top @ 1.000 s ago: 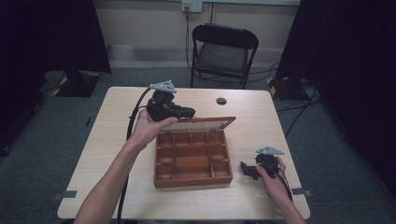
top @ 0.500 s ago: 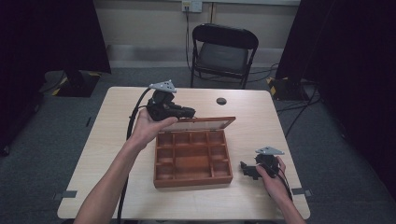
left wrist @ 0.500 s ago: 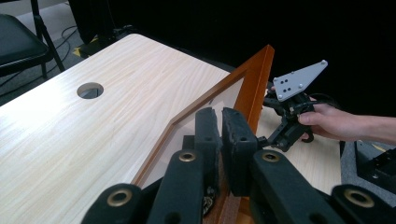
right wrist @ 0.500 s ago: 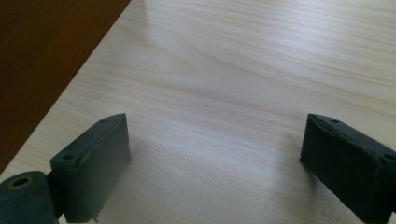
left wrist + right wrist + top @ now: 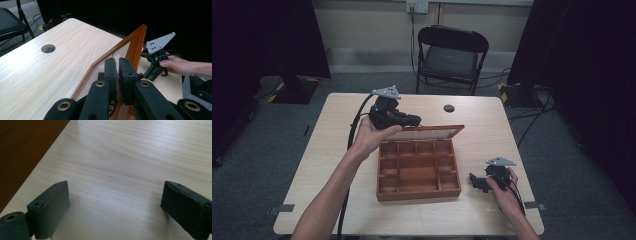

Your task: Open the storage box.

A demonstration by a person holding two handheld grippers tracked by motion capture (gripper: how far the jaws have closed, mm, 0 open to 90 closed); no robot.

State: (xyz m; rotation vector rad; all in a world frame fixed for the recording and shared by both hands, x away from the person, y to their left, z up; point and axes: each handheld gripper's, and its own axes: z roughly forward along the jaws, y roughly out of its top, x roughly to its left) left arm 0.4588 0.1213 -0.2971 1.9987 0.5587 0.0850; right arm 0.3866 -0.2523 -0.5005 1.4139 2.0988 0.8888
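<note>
A wooden compartment box point(image 5: 419, 194) sits mid-table with its glass-paned lid point(image 5: 432, 132) standing up along the far side. My left gripper point(image 5: 414, 120) is at the lid's upper left edge. In the left gripper view its jaws point(image 5: 118, 66) are pressed together on the lid's frame point(image 5: 137, 42). My right gripper point(image 5: 473, 180) rests low on the table, right of the box, and points toward it. In the right gripper view its pads point(image 5: 115, 195) stand wide apart over bare wood, with the box's side point(image 5: 22, 150) at the left. The compartments look empty.
A dark round cable hole point(image 5: 449, 108) lies in the tabletop behind the lid. A black folding chair point(image 5: 452, 55) stands beyond the far edge. Cables trail on the floor at the right. Bare tabletop lies left of the box and along the front edge.
</note>
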